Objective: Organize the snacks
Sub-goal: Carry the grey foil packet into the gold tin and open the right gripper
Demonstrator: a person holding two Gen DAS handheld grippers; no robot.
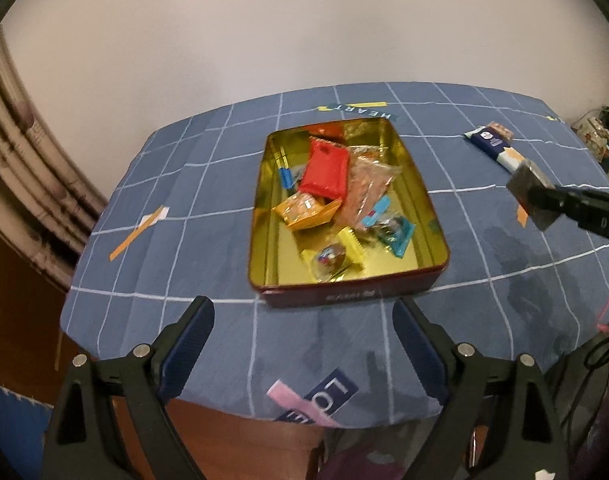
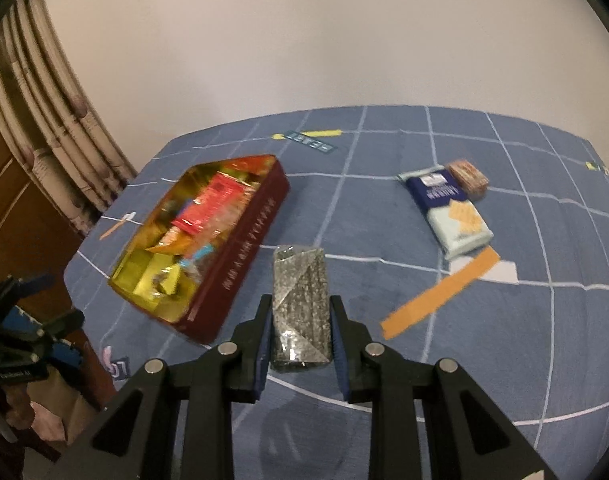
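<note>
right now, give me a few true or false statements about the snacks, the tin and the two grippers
1. The right gripper holds a speckled silver packet. True.
2. The left gripper holds a red packet. False: it is open and holds nothing; the red packet lies in the tin.
3. The tin has its lid on. False: it is open, with snacks inside.
4. A blue cracker packet lies on the tablecloth, outside the tin. True.

dim warm light, fisheye edges bent and dark, slight blur throughout.
</note>
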